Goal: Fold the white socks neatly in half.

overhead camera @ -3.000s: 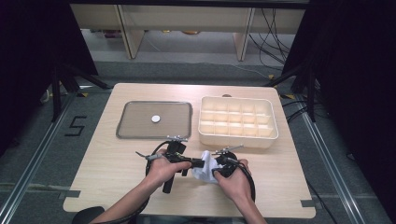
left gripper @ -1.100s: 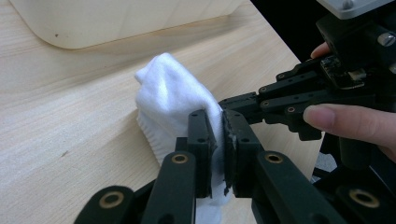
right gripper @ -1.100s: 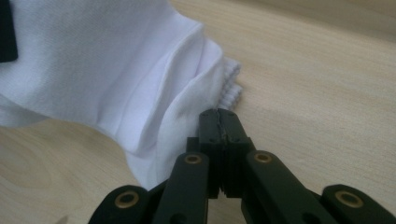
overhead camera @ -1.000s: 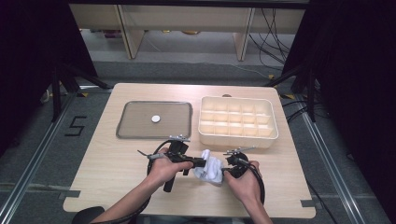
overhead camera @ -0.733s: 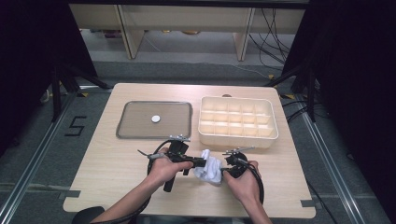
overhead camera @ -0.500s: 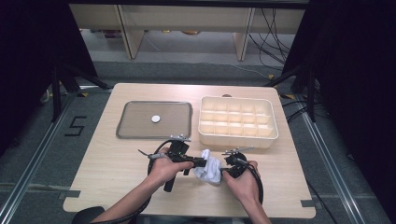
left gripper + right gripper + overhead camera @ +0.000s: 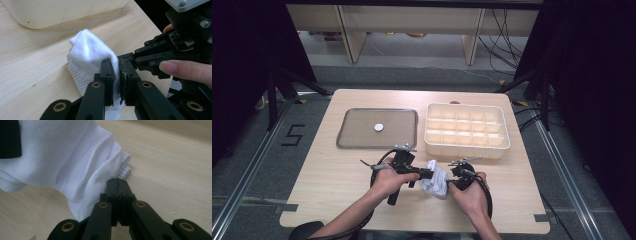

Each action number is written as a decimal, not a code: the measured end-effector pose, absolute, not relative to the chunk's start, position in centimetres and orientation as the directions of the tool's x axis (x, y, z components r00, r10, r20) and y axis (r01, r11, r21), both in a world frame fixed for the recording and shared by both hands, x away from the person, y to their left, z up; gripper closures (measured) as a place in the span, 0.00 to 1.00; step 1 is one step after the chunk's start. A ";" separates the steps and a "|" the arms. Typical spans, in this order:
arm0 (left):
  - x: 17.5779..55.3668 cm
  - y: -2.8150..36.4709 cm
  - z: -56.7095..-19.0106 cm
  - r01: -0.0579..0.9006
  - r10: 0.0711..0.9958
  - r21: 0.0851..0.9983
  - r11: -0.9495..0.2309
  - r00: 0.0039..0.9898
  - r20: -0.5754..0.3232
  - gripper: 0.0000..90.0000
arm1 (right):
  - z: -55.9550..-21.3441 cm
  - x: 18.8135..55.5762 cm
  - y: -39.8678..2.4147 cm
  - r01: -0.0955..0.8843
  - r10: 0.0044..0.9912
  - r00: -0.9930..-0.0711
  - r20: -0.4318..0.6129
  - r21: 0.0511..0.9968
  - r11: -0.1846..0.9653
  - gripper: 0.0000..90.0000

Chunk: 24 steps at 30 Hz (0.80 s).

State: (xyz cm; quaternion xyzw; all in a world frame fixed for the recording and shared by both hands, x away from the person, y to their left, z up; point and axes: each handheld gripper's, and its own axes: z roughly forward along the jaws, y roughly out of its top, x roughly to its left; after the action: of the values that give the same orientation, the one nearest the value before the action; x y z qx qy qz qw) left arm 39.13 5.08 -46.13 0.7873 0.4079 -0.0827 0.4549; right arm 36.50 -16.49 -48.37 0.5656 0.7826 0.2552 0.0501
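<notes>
A bunched white sock (image 7: 434, 179) lies on the wooden table between my two grippers. My left gripper (image 7: 424, 174) comes in from the left and is shut on it. In the left gripper view the sock's (image 7: 87, 55) fabric is pinched between the jaws of that gripper (image 7: 117, 62). My right gripper (image 7: 451, 176) meets the sock from the right. In the right gripper view its jaws (image 7: 117, 180) are pressed together, with the sock's (image 7: 62, 157) folds lying against the left jaw and no fabric visible between the tips.
A cream box with several compartments (image 7: 464, 150) stands just behind the grippers. A grey tray (image 7: 342, 145) holding a small white disc (image 7: 378, 127) sits to its left. Bare tabletop stretches left of the left hand.
Three seconds ago the right hand was closer in over the sock; it has since drawn slightly right. Nothing has moved over the last second.
</notes>
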 end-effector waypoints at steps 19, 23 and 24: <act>39.2 4.7 -46.2 0.707 0.557 0.652 -0.273 0.669 -0.492 0.91 | -48.5 36.7 -15.9 0.854 0.907 -0.366 0.210 0.463 0.237 0.99; 39.2 4.6 -46.1 0.701 0.565 0.659 -0.273 0.671 -0.480 0.91 | -48.5 36.7 -15.8 0.851 0.906 -0.367 0.210 0.469 0.236 0.99; 39.2 4.6 -46.1 0.701 0.563 0.657 -0.278 0.673 -0.480 0.91 | -48.5 36.7 -15.8 0.848 0.906 -0.371 0.205 0.472 0.240 0.99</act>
State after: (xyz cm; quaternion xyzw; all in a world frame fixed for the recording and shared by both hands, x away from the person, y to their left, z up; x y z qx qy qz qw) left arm 39.18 4.61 -46.13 0.7956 0.3973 -0.0762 0.4510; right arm 36.66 -15.85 -48.49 0.5582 0.7856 0.2612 0.0549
